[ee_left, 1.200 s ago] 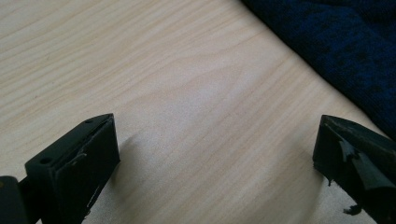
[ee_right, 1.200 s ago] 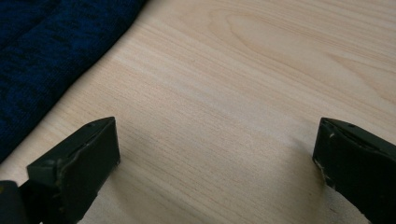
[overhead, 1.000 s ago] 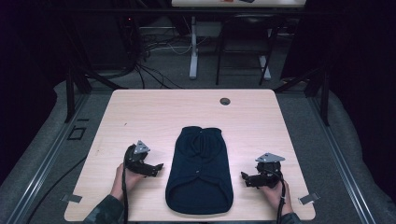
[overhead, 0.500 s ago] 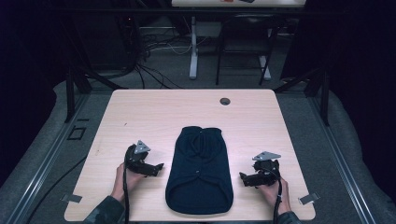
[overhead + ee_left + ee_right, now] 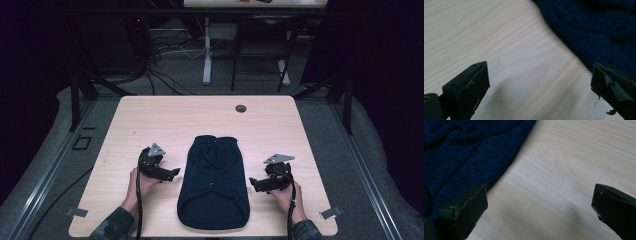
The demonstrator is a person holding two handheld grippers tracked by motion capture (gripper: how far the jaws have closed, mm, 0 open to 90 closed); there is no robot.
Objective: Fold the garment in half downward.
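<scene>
Here, the scene in short lines:

Thing in work: a dark blue knitted sweater (image 5: 214,185) lies flat on the wooden table (image 5: 300,125), between the two grippers, its wide hem toward the person and its narrow neck end away.

Left gripper (image 5: 170,173): jaws stand wide apart and hold nothing. It sits just beside the side edge of the sweater, jaws pointing toward the cloth. In the left gripper view the blue knit (image 5: 599,32) is ahead and toward the right jaw, and bare wood lies between the jaws.

Right gripper (image 5: 254,184): also wide open, with nothing in it. It sits just beside the opposite side edge. In the right gripper view the knit (image 5: 469,152) reaches past the left jaw; I cannot tell if that jaw already touches the cloth.

Hands: the left hand (image 5: 142,181) and the right hand (image 5: 286,194) each hold a gripper low over the table.

Step in hand: I judge it is the approach, both tools lined up at the sides and no grasp made yet.

Next move calls for: each gripper to go a little inward, so one jaw slides under the edge and the other over it, then to close on the fabric. The knit is soft and thin, so a low, flat entry seems needed, otherwise the jaw may only push the cloth into wrinkles.
</scene>
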